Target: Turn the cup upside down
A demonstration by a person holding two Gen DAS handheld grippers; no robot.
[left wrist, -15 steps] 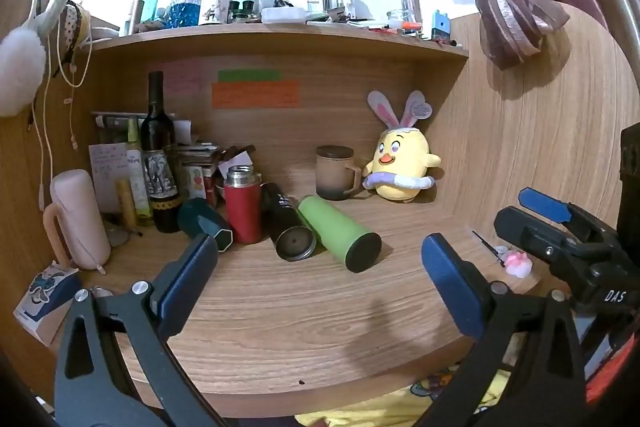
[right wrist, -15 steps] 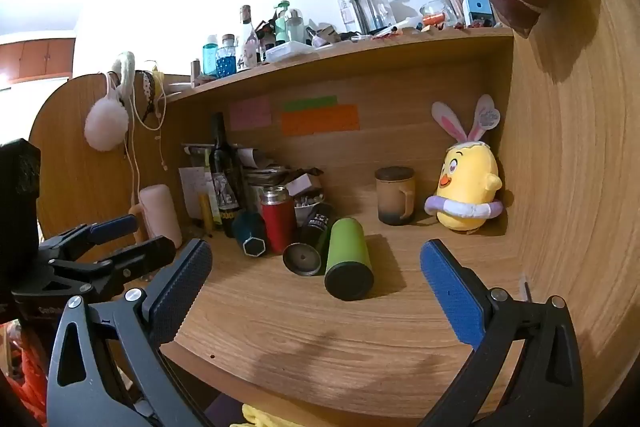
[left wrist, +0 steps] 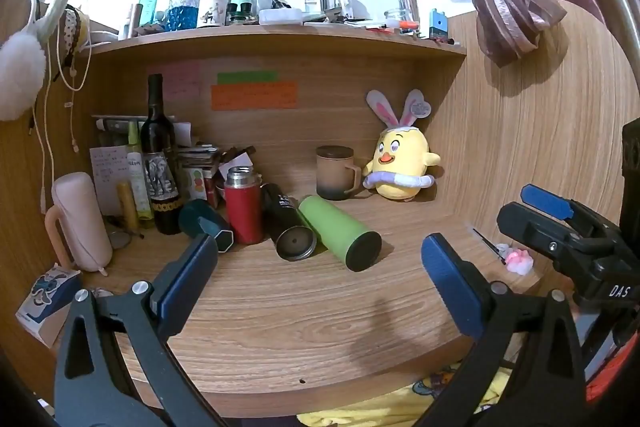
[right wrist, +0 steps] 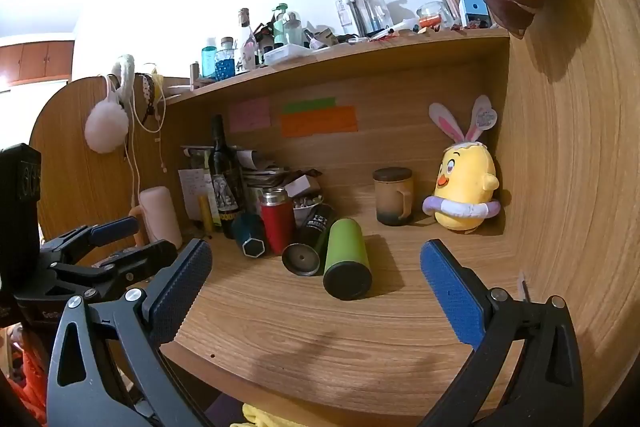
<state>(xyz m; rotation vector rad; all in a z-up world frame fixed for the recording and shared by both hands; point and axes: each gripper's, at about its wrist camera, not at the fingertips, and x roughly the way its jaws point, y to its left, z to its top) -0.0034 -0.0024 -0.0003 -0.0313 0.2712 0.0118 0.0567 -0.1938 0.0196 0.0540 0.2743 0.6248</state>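
green cup lies sideways mid-desk, bare wood around; left gripper and right gripper fingers apart.

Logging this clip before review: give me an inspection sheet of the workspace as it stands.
Surface: wooden desk, bare in front.
Job's things: green cup and black cup lying on their sides; red flask upright.
Clutter: wine bottle, mug, chick plush.
Grippers: left gripper and right gripper open, holding nothing.
Cables: earphone wires hanging at left.
Surroundings: crowded upper shelf, curtain.
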